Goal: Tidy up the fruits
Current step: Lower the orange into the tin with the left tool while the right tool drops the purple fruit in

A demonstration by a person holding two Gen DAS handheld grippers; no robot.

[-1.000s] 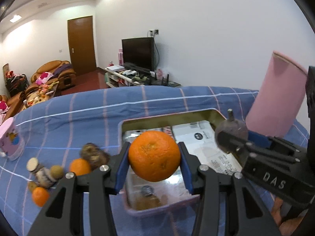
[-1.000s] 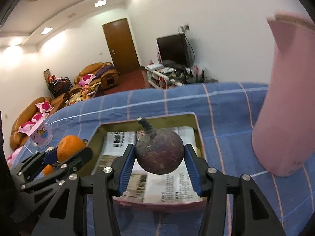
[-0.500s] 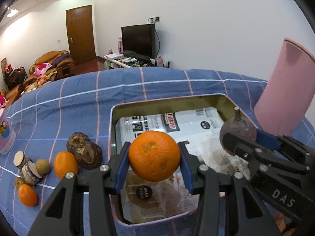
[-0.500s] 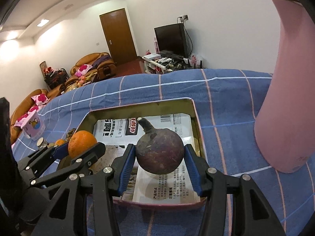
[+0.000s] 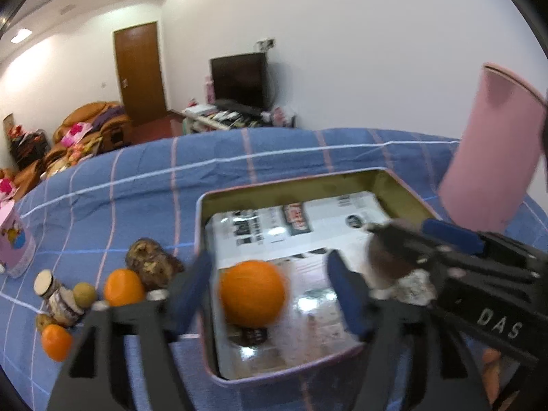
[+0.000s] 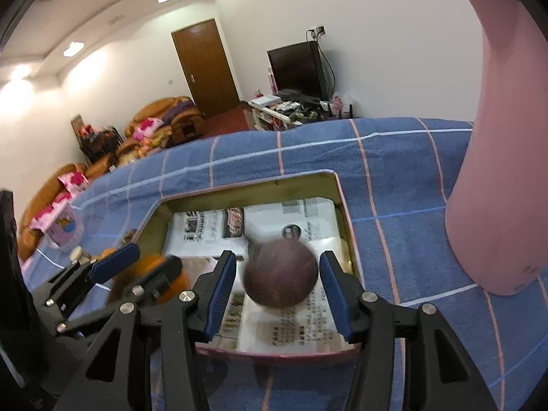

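Observation:
A rectangular tin tray (image 5: 394, 178) lined with printed paper lies on the blue checked cloth; it also shows in the right wrist view (image 6: 334, 179). My left gripper (image 5: 270, 289) is open, and the orange (image 5: 252, 293) sits blurred between its spread fingers inside the tray. My right gripper (image 6: 278, 286) is open too, with the dark purple mangosteen (image 6: 280, 274) blurred between its fingers over the paper. The right gripper shows in the left wrist view (image 5: 428, 257), beside the left one.
A tall pink container (image 5: 493, 150) stands right of the tray, close to my right gripper (image 6: 507, 137). Left of the tray lie two small oranges (image 5: 124, 287), a brown fruit (image 5: 150, 263), small round fruits and a little jar (image 5: 61, 303). A pink cup (image 5: 13, 243) stands far left.
Both grippers have opened and let go of their fruit. The orange and the mangosteen have dropped from the fingers into the tray and look blurred.

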